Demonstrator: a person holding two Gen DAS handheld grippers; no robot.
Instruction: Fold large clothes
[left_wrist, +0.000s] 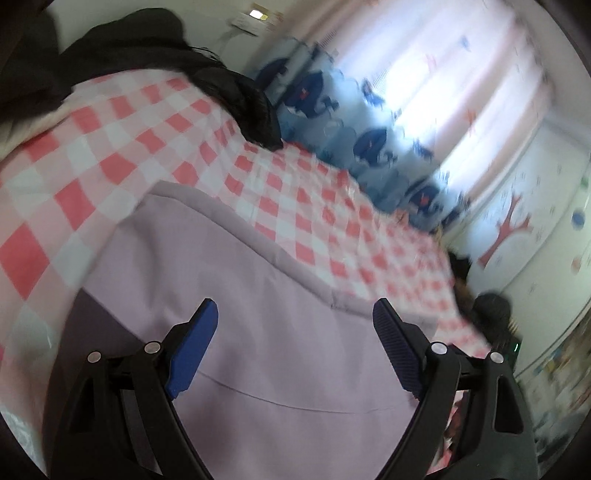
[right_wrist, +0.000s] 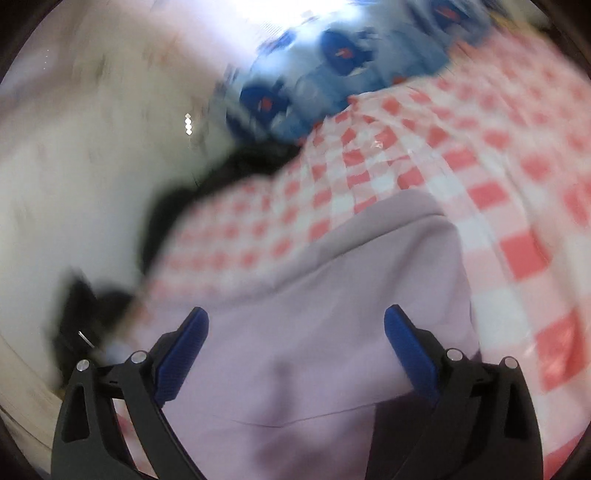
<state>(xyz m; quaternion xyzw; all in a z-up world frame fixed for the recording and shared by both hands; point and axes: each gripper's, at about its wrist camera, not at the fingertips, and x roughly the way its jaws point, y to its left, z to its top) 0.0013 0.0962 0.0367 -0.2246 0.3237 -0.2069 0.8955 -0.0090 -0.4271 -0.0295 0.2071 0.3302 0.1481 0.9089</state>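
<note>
Lying flat on a red-and-white checked cover (left_wrist: 110, 155), the pale lilac garment (left_wrist: 229, 288) shows smooth cloth, a thick rolled hem along its far edge and a thin seam line running across near the camera. From the right wrist view the same lilac garment (right_wrist: 332, 295) ends in a squared corner against the checks, with a darker purple patch low in the picture. Black clothing (left_wrist: 147, 59) is heaped at the far edge of the cover, and a blue patterned fabric (left_wrist: 332, 122) hangs beyond it under pale curtains. Both views are smeared by blur, the right one badly, so folds and fine detail are hard to read. The left gripper (left_wrist: 295, 317) has its blue jaws spread wide above the garment, released and holding nothing. The right gripper (right_wrist: 297, 323) likewise hangs released, jaws wide apart, over the lilac cloth without gripping it.
</note>
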